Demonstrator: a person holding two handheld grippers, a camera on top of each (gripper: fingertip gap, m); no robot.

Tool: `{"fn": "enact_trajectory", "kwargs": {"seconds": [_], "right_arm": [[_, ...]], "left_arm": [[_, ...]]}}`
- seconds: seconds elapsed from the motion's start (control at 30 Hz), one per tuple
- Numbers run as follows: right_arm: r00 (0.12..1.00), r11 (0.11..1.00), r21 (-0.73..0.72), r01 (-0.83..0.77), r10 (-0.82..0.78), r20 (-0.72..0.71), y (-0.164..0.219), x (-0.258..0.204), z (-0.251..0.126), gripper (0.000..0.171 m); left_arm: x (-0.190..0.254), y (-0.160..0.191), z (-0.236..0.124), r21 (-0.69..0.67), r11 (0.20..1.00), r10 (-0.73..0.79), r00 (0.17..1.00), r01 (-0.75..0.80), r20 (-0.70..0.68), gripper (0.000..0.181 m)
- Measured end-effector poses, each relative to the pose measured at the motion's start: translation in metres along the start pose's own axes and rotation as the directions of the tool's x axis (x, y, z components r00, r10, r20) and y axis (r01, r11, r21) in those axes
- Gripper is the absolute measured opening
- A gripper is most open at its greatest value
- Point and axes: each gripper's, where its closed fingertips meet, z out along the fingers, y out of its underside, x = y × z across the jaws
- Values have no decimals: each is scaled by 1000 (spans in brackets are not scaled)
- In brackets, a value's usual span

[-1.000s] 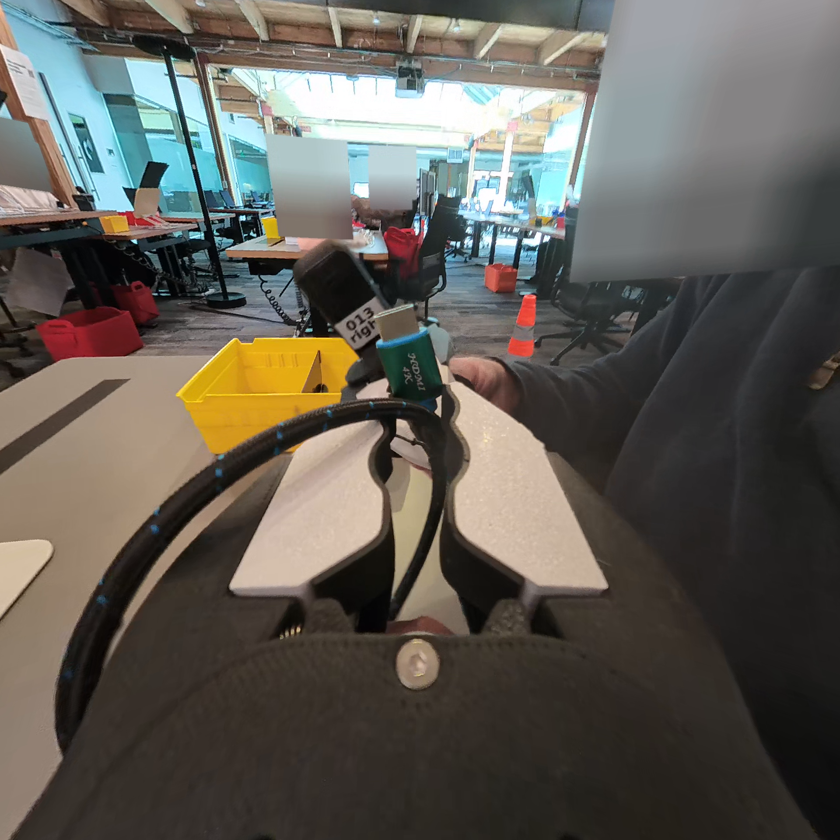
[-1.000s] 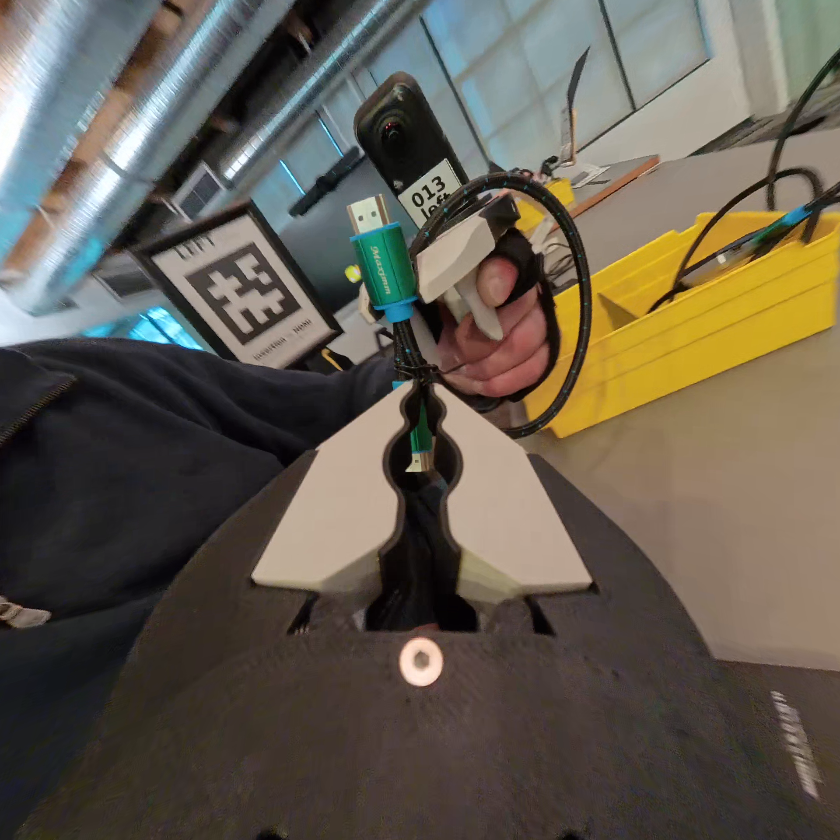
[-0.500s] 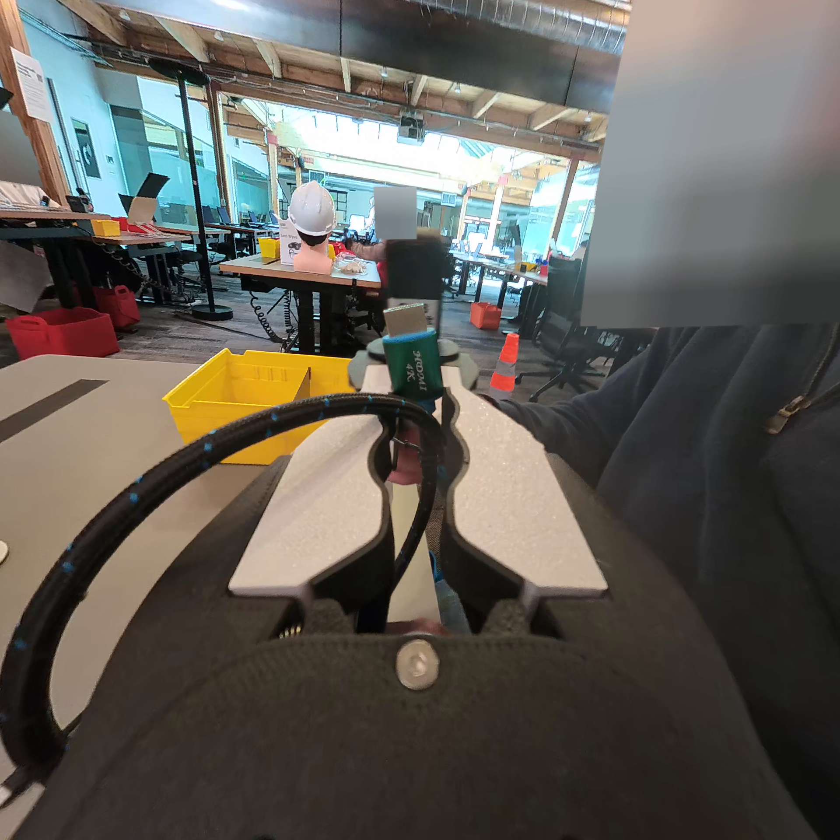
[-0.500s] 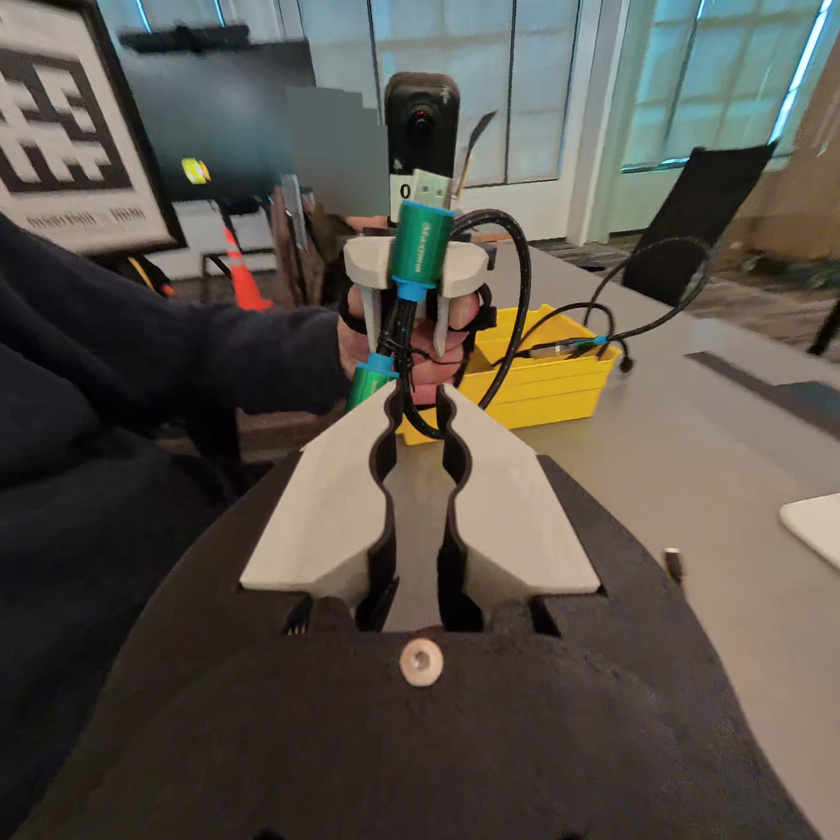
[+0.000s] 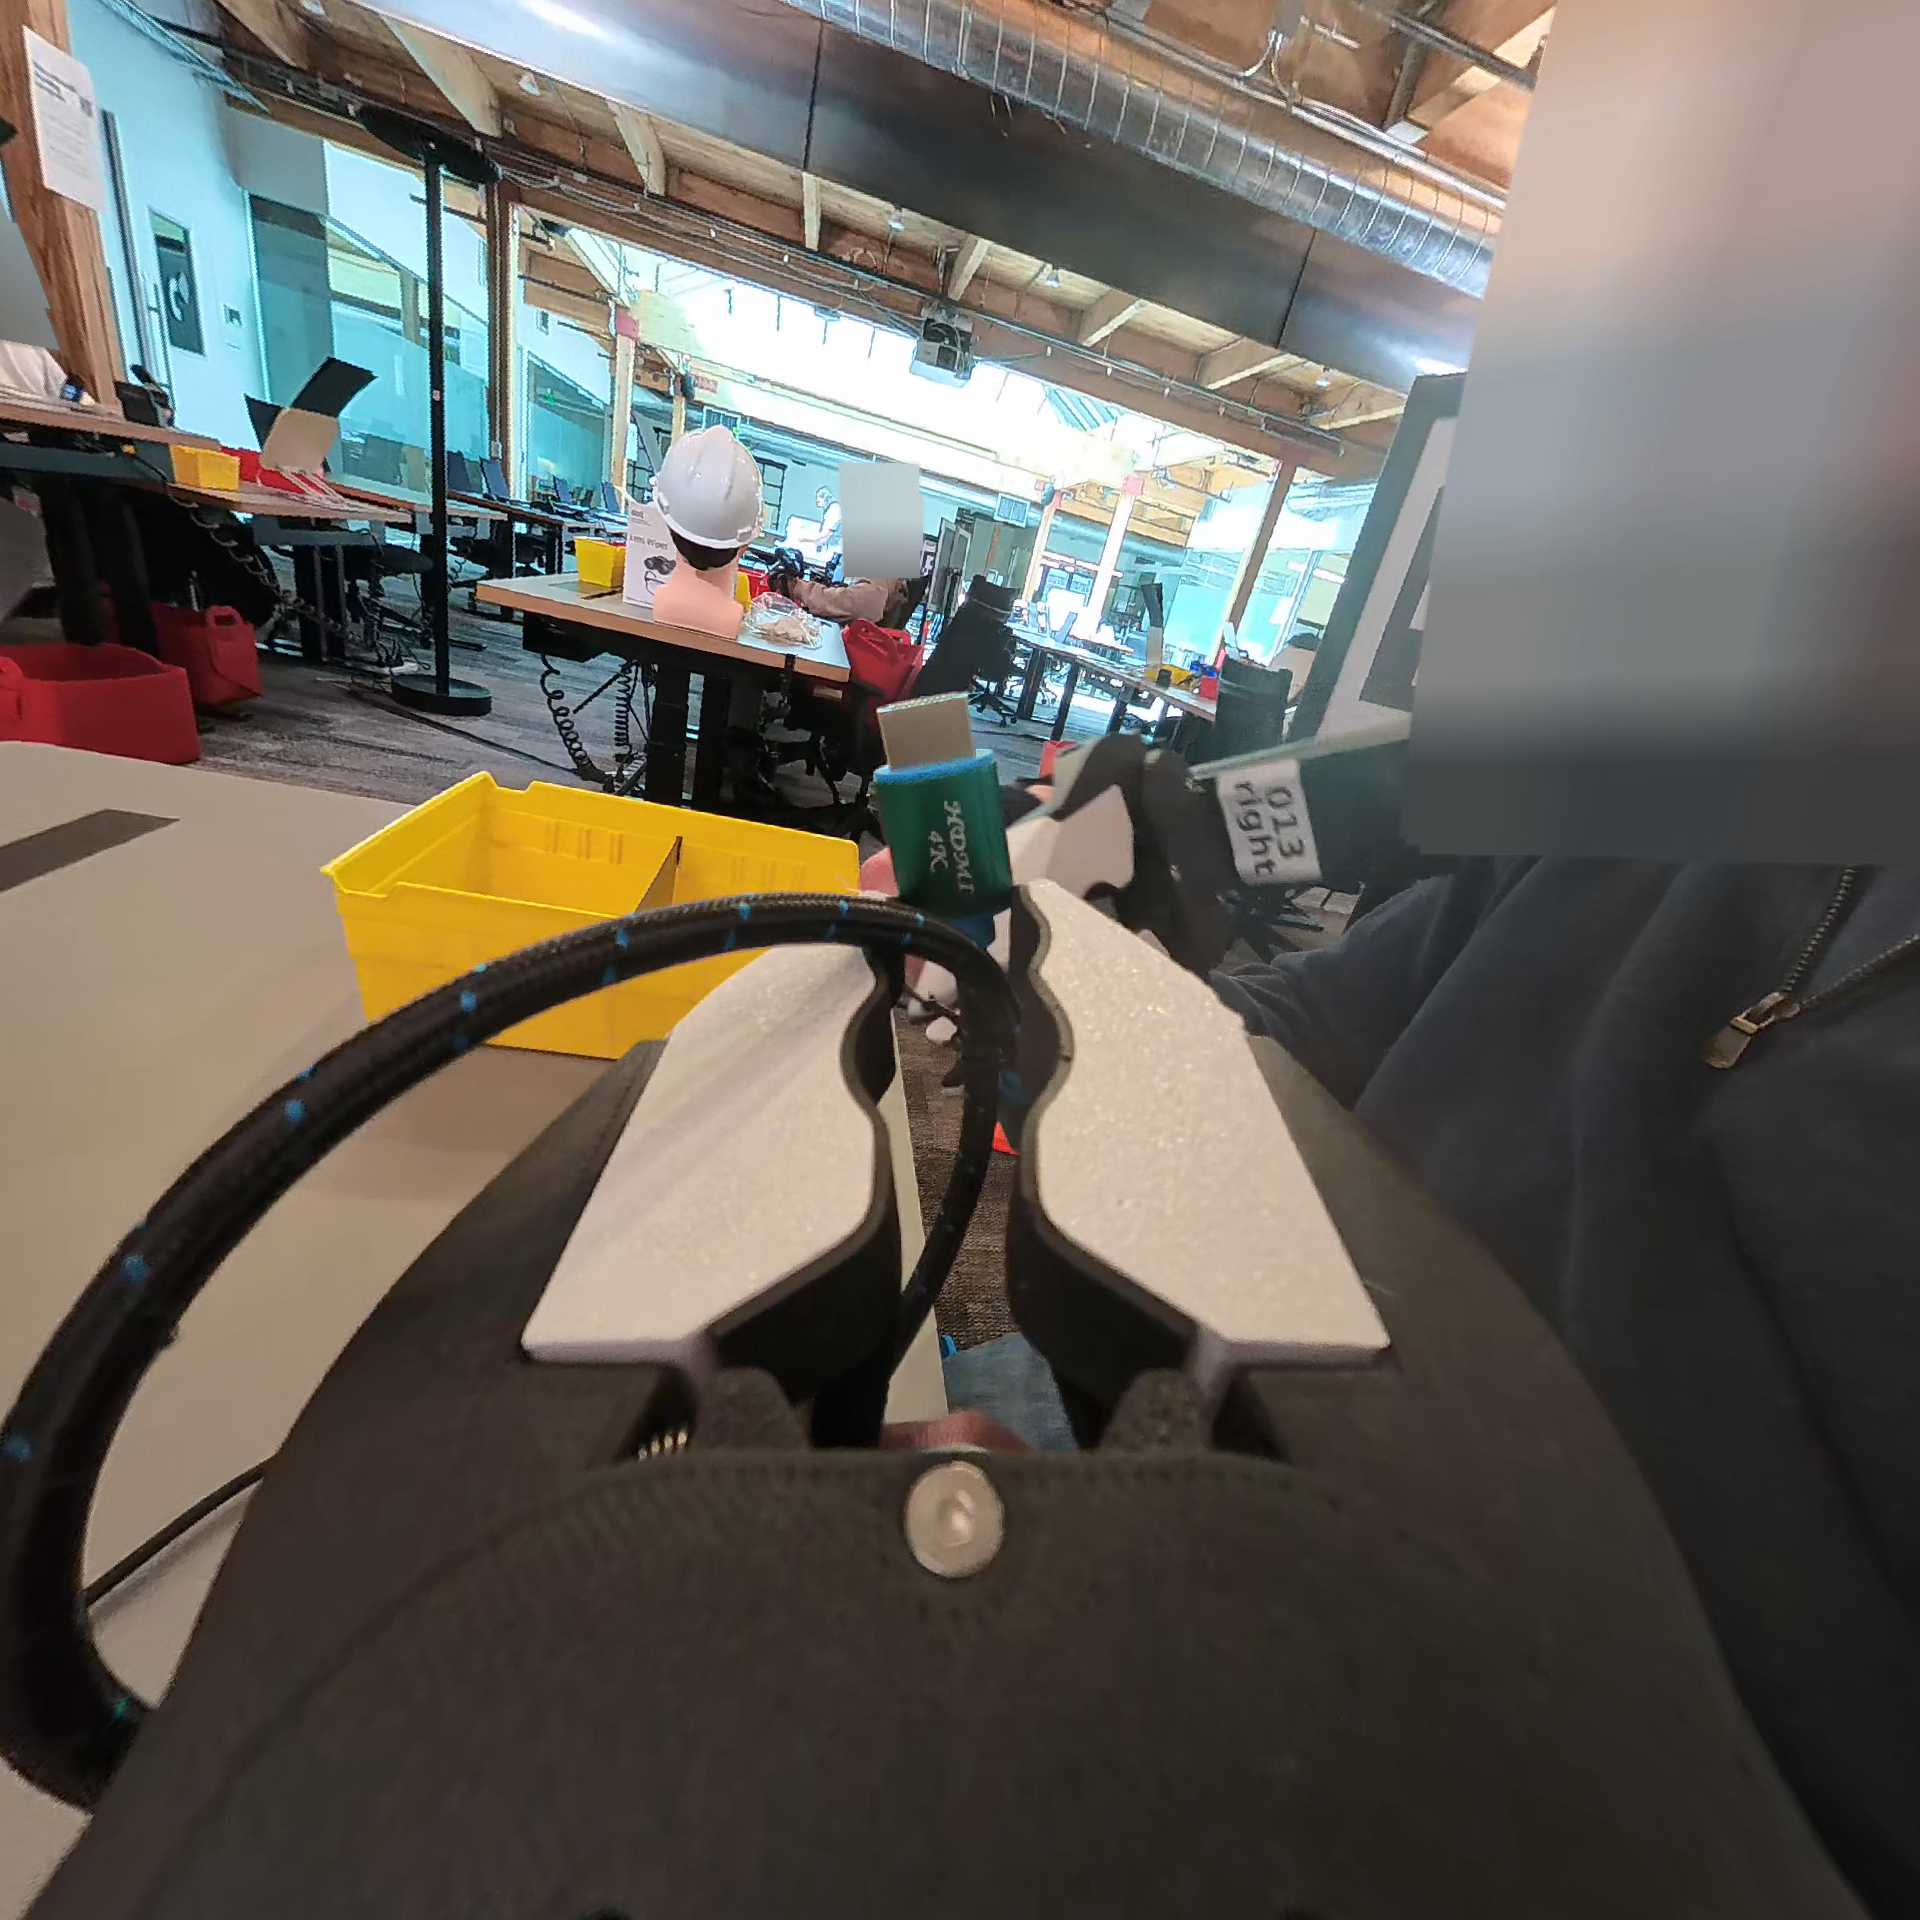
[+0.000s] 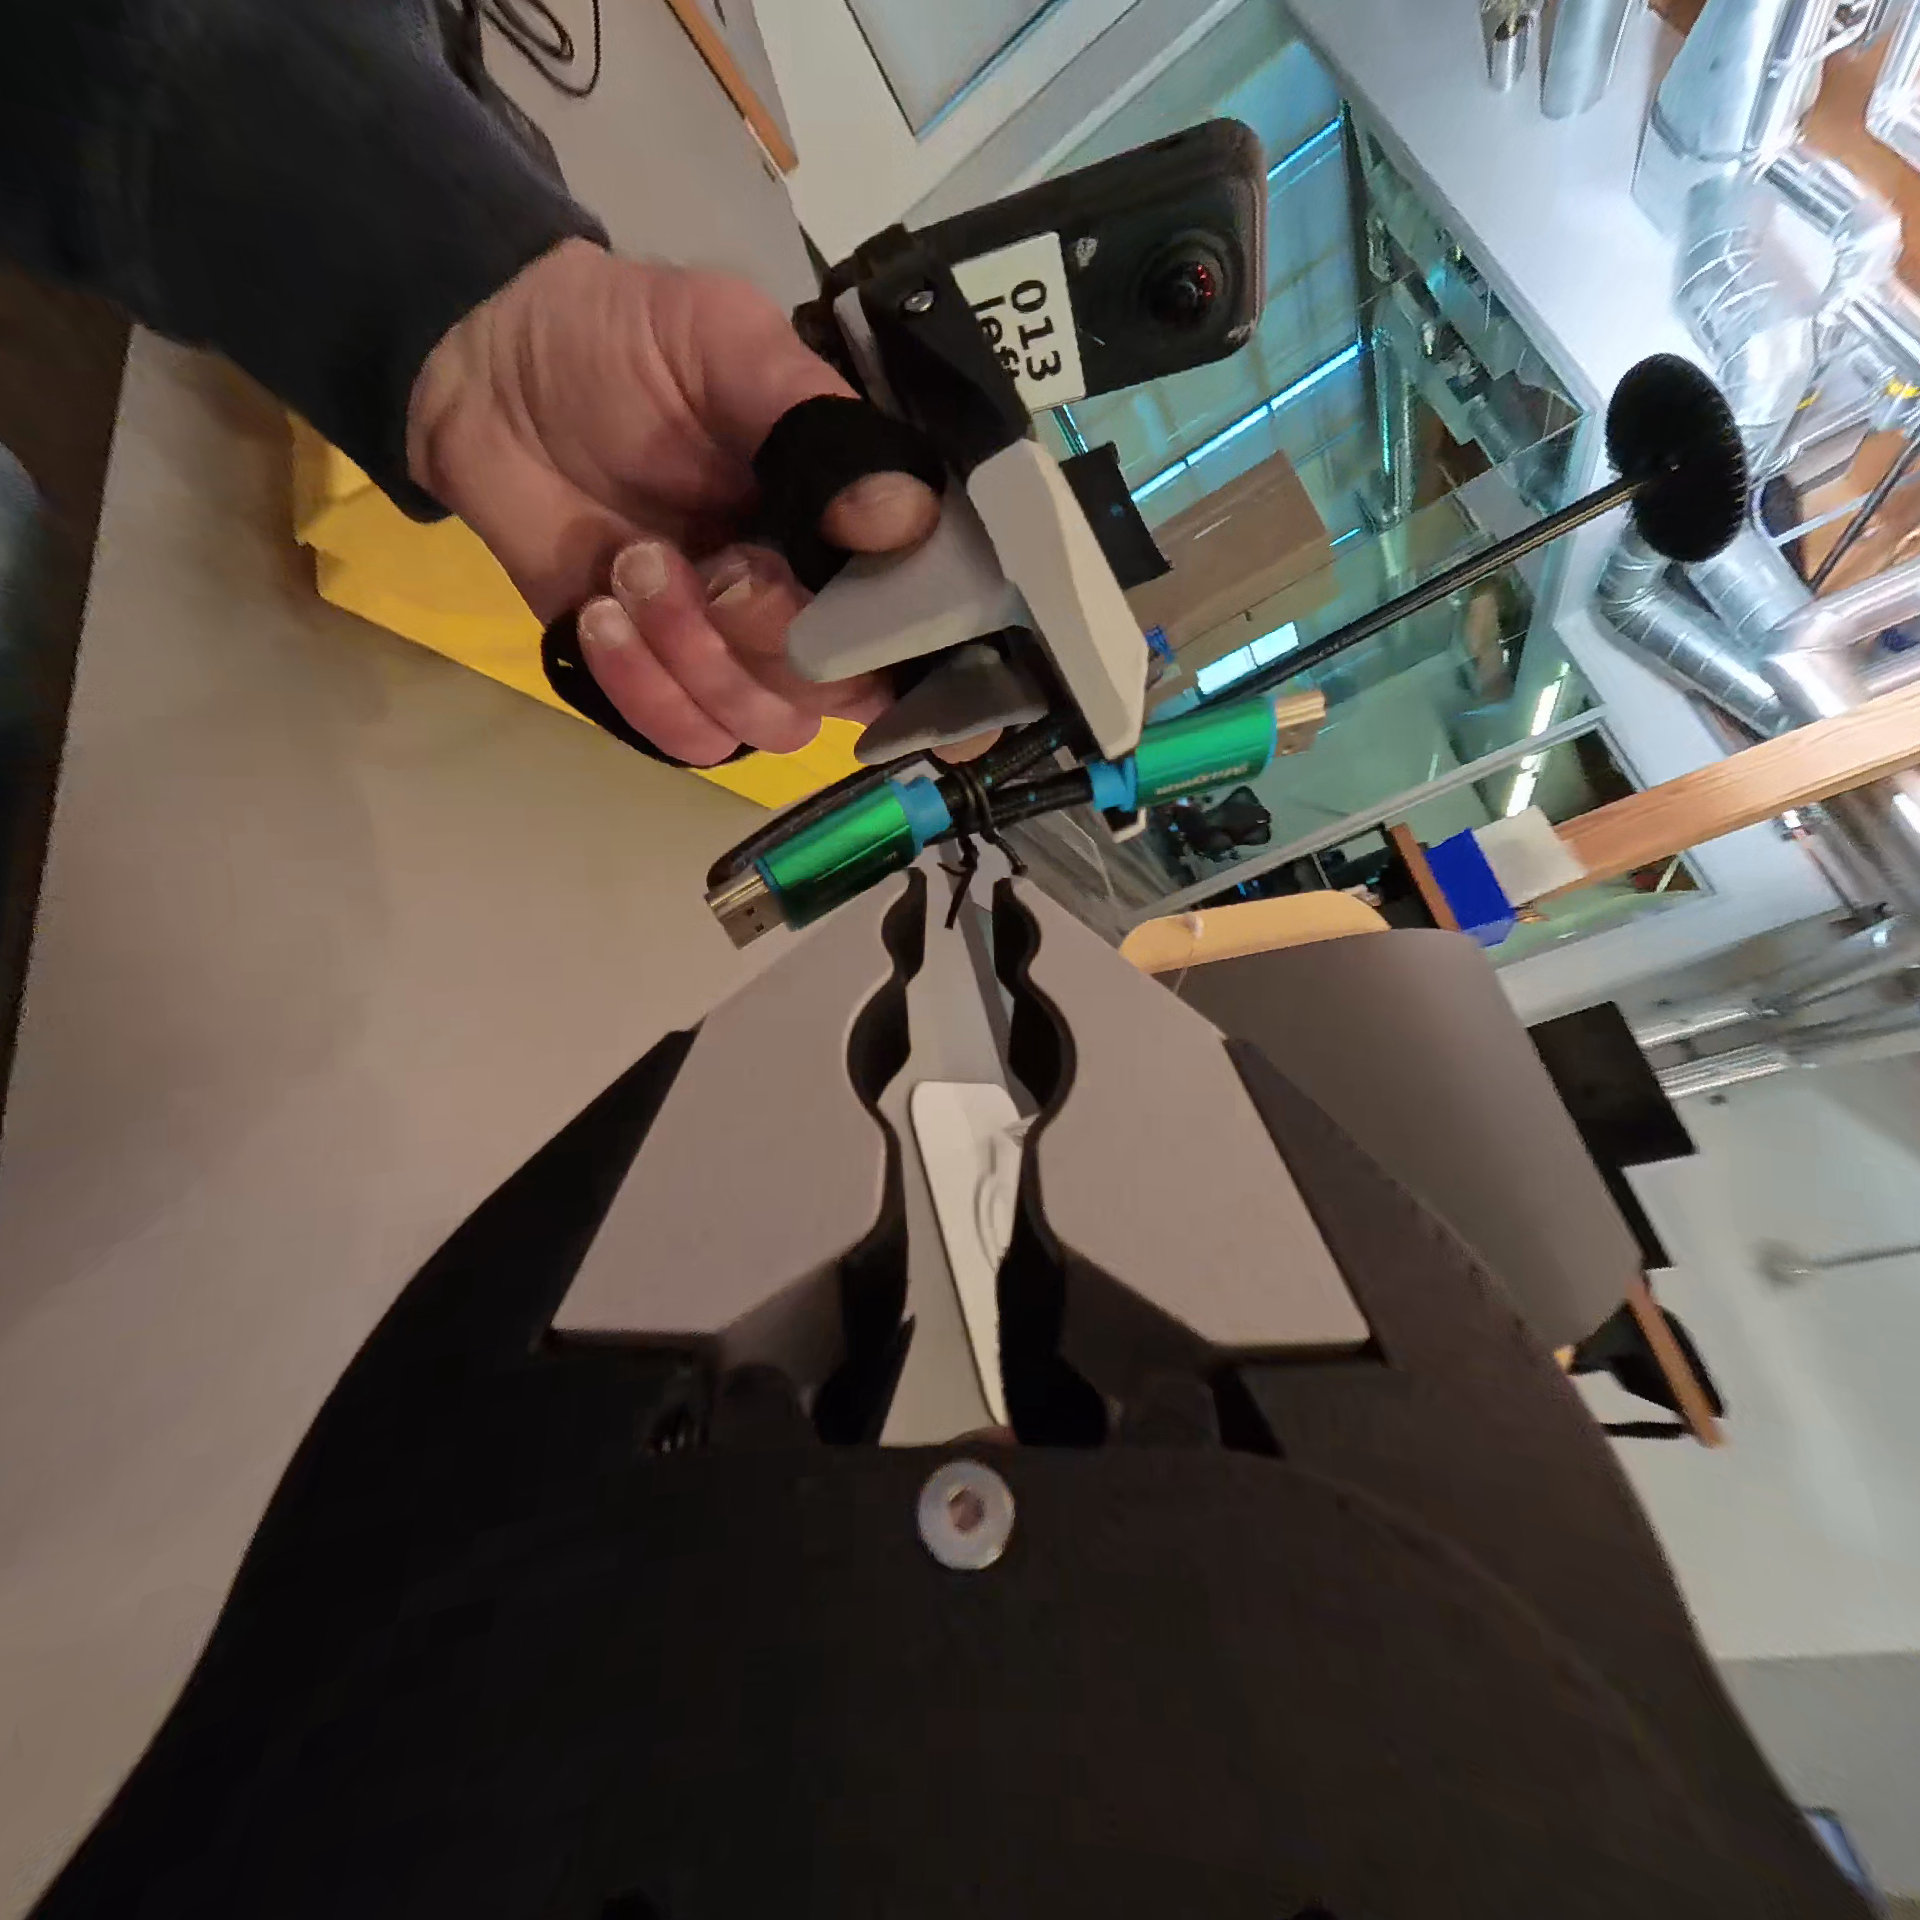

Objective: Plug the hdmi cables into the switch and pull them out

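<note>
The left gripper [image 5: 956, 935] pinches a braided HDMI cable [image 5: 312, 1081] just behind its green plug [image 5: 943, 836], which sticks out past the jaws along their line. Seen from the right gripper [image 6: 951, 894], whose jaws stand slightly apart and hold nothing, the bundle lies crosswise just beyond its tips: a second green plug [image 6: 831, 862] is lashed alongside by a thin tie [image 6: 971, 831]. That tie sits nearest the right jaws. No switch shows. A grey tabletop [image 5: 156, 987] with a yellow bin [image 5: 582, 894] lies to the left jaws' left, with open workshop beyond.
</note>
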Motion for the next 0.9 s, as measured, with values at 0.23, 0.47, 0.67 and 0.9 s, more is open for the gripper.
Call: {"fn": "enact_trajectory", "kwargs": {"seconds": [0.23,0.47,0.67,0.9], "right_arm": [[994,994,-33,102,-103,-35,-2,0,-1,8],[988,988,-48,145,-147,-39,-1,-2,0,4],[996,995,-39,91,-91,-6,0,-4,0,2],[984,988,7,-152,150,98,2,-6,-2,0]], "left_arm": [[-1,0,0,7,1000,-15,1000,15,3,19],[-2,3,1,10,999,-38,999,38,-2,19],[-4,4,1,0,1000,-31,1000,31,4,19],[-5,6,0,-32,999,7,1000,-6,22,19]]}}
